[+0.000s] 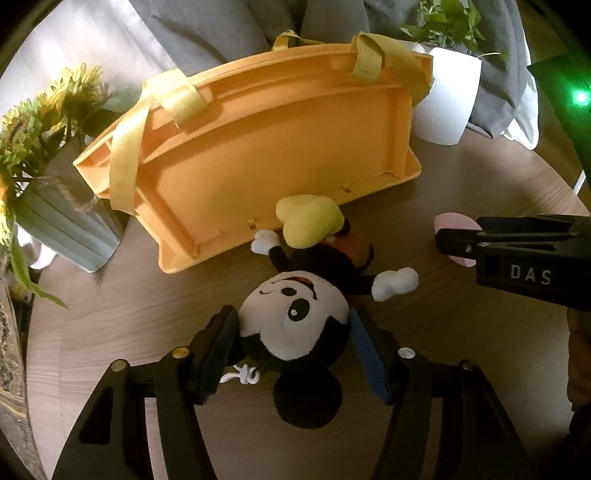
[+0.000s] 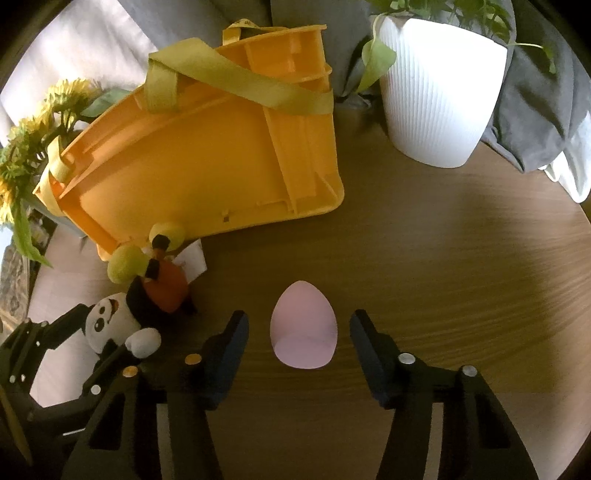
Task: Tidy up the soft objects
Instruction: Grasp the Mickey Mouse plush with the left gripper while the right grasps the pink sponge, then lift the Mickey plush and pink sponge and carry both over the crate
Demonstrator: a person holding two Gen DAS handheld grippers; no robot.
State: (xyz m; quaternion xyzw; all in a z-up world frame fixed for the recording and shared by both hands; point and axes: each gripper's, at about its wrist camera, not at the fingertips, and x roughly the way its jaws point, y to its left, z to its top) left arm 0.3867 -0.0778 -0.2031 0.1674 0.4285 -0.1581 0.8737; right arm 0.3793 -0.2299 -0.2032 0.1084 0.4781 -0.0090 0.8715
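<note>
The right gripper point(image 2: 299, 334) stands open around a pink egg-shaped sponge point(image 2: 303, 325) on the wooden table point(image 2: 461, 258).

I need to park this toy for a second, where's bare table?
Bare wood lies right of the pink egg-shaped sponge, below the white ribbed plant pot. It is crowded between the orange plastic basket and the black-and-white mouse plush.

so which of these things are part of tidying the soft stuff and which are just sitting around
Part of the job:
- Mickey Mouse plush, between the open left tool's fingers
- pink egg-shaped sponge, in front of the open right tool
- orange basket, tipped on its side

Just lying about:
- white plant pot
- sunflowers in a grey planter
- grey cushions
</note>
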